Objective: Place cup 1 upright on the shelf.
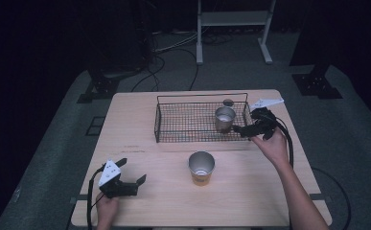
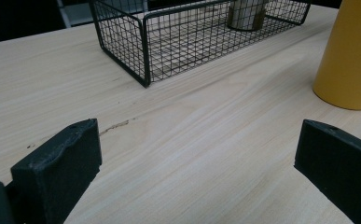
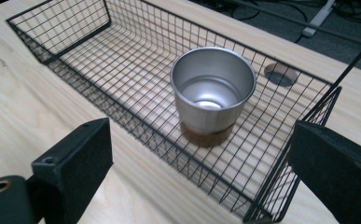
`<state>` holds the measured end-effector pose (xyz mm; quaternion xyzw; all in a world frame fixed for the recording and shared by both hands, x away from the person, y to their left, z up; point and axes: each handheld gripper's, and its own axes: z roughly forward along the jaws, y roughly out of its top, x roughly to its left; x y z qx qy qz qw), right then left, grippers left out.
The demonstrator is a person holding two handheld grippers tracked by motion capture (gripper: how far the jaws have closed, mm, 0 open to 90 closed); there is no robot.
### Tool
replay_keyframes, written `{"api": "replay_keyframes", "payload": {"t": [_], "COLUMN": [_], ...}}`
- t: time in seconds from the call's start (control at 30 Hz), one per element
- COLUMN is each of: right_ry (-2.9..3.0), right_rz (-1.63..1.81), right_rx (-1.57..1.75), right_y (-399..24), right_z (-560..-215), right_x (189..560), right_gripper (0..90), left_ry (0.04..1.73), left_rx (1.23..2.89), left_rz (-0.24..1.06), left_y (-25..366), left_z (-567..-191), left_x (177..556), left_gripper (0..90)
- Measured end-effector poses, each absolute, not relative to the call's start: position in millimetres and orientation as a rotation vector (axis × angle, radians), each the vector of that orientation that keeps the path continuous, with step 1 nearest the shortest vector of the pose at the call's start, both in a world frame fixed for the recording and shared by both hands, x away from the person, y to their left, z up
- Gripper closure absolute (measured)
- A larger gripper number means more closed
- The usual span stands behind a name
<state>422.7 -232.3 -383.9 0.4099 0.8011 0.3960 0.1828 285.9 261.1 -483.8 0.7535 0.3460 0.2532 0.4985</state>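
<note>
Nearest the high camera, at the tabletop's seven o'clock corner, the left gripper (image 1: 134, 183) rests low in its hand with its black fingers (image 2: 57, 175) wide apart and nothing between them. Bare pale wood tabletop (image 1: 140, 163) lies ahead of it, a clear lane toward the yellow-bodied metal cup (image 1: 202, 168), which stands upright at about six o'clock near the front edge.

Beyond that cup, the black wire mesh basket (image 1: 173, 125) sits at twelve o'clock. Inside its right end stands the steel cup with a brown base (image 3: 212, 95), upright and well clear of the near wall.

At three o'clock the right gripper (image 1: 239, 129) hovers just outside the basket's right end, its fingers (image 3: 78, 154) apart and clamped on nothing.

By my judgement one cup is stowed and the right hand is free, so the yellow cup is next. That calls for a grip across its rim or body and a lift high enough to clear the wire rim. The basket's left half is open room; the rim and the stowed cup are the edges to avoid.
</note>
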Motion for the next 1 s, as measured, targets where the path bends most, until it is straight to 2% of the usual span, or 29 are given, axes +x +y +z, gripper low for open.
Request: {"api": "replay_keyframes", "payload": {"t": [0.37,1.0], "right_ry": [2.266,2.294], "right_rz": [1.149,1.245], "right_rx": [1.111,1.067], "right_y": [-236.4,-247.3], "right_z": [-386.5,-408.6], "right_x": [400.1,340.1], "right_gripper": [5.4,5.4], "left_ry": [0.836,0.839], "left_rx": [1.823,1.816], "left_rz": [0.613,0.608], "left_y": [261.2,262.5], "left_z": [-483.8,-483.5], "left_x": [285.9,285.9], "left_gripper": [0.0,0.0]}}
